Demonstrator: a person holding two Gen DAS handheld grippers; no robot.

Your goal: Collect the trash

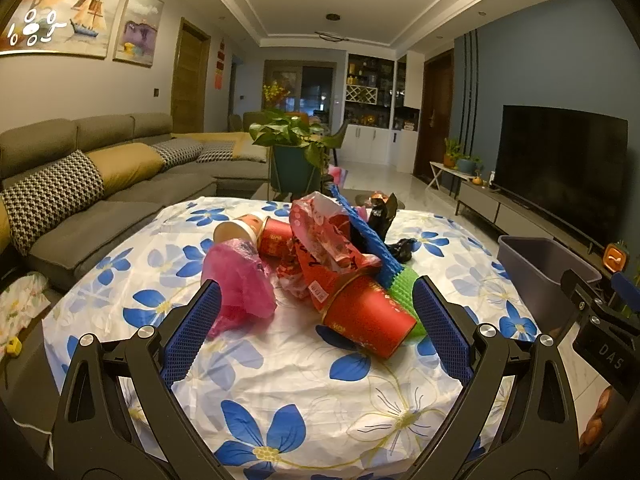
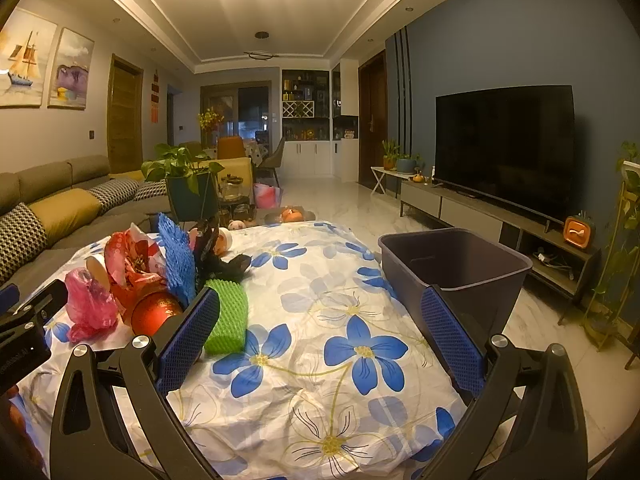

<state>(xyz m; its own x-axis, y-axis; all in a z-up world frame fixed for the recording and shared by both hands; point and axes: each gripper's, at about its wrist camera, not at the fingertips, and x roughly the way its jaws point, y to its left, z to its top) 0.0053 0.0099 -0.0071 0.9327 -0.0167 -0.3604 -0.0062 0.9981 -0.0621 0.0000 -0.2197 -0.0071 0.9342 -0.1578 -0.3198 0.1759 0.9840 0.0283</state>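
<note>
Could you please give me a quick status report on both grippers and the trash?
Left gripper open, empty, facing trash pile. Right gripper open, empty. Bin empty on table's right. Nothing blocking.

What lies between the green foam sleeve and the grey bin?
Only bare flowered cloth separates the green foam sleeve from the grey bin; the right wrist view shows it.

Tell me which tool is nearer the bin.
Right. The right tool is open with the bin just beyond its right finger. The left tool faces the trash pile, with the bin off to its right.
</note>
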